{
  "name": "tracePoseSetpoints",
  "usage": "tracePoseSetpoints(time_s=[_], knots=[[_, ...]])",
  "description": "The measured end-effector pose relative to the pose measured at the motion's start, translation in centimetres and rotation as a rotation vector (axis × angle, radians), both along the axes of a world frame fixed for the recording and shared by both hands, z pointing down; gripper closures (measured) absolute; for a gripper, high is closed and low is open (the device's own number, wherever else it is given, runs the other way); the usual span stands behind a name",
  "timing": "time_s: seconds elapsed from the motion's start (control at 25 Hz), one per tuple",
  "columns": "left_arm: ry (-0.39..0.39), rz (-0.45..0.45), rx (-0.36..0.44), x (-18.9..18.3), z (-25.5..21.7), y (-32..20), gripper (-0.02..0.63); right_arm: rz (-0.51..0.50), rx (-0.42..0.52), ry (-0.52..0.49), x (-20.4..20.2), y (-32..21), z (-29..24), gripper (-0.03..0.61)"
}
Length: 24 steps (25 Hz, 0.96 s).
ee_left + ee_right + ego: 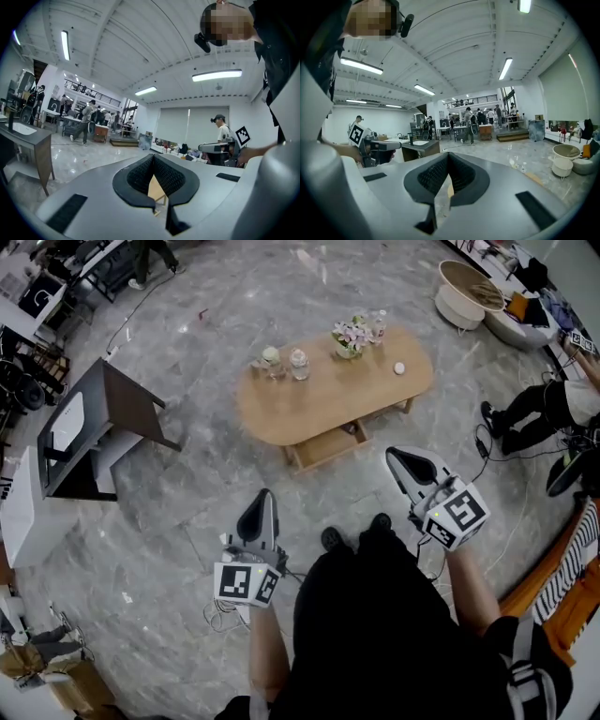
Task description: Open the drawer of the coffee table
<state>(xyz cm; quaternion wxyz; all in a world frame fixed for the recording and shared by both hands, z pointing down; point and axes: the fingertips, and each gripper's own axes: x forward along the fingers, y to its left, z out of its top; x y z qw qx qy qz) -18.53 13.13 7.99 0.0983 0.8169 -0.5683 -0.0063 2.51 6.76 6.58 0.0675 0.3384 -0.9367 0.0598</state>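
1. Hovering above the floor (169,521), the left gripper (264,495) has its jaws pressed together with nothing between them.
2. The right gripper (394,456) is likewise closed and empty.
3. The coffee table (309,409) stands ahead of both grippers, apart from them; its drawer (328,444) sits under the top, on the near side.

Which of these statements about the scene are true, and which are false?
1. The left gripper and the right gripper both have shut, empty jaws. True.
2. The coffee table has a rectangular top. False: its wooden top is oval.
3. Flowers stand on the coffee table. True.
4. The right gripper touches the coffee table. False: it is held clear of it, on the near side.
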Motion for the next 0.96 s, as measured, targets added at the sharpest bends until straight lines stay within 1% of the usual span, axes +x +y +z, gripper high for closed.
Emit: tracePoseSetpoints(time_s=[0.12,0.28,0.44,0.6,0.76,0.96], knots=[[-0.012,0.003,-0.005,0.2,-0.2,-0.3,0.6,0.0,0.004,-0.015,-0.3,0.5,-0.9,0.567],[-0.003,0.019,-0.011,0.7,-0.3,-0.2,0.6,-0.011,-0.012,-0.039,-0.8,1.3,-0.9,0.567],[-0.018,0.04,-0.018,1.4,0.2,-0.1,0.6,-0.024,-0.011,-0.025,-1.1,2.0,-0.5,0.568],[-0.013,0.033,-0.032,2.2,0.4,0.3,0.6,-0.036,-0.021,-0.025,-0.5,2.5,-0.3,0.568],[-0.027,0.057,-0.028,2.9,0.8,0.8,0.6,-0.027,-0.028,-0.027,0.2,2.8,-0.2,0.568],[-0.022,0.047,-0.028,3.1,1.2,1.1,0.6,-0.037,-0.022,-0.023,0.5,3.0,0.3,0.568]])
